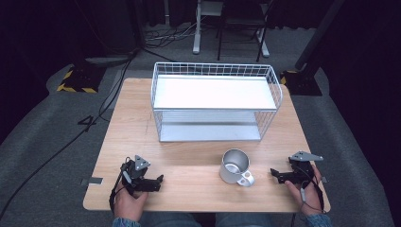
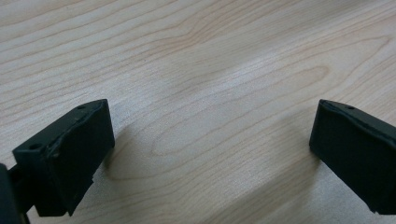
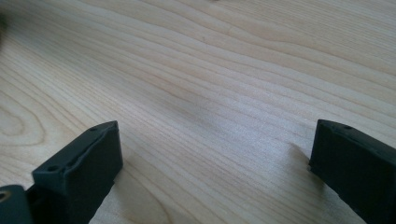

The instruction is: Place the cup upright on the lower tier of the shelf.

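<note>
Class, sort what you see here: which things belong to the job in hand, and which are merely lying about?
Job in hand: metal mug; right claw, open; left claw, open.

Lying about: white wire rack; wooden table; black cables on the floor.

High view: table (image 1: 198,184) evenly lit from overhead, surroundings near black beyond the grey floor. White shelf of wire rack (image 1: 215,92) overexposed, detail washed out. Metal mug (image 1: 235,166) shows soft highlights, short shadow. Overall res. low, slightly soft.

Left gripper view & right gripper view: wood grain bright, diffuse light, faint soft shadows beside the jaws. Far grain sharp; near jaw edges slightly blurred, esp. at frame bottom
</note>
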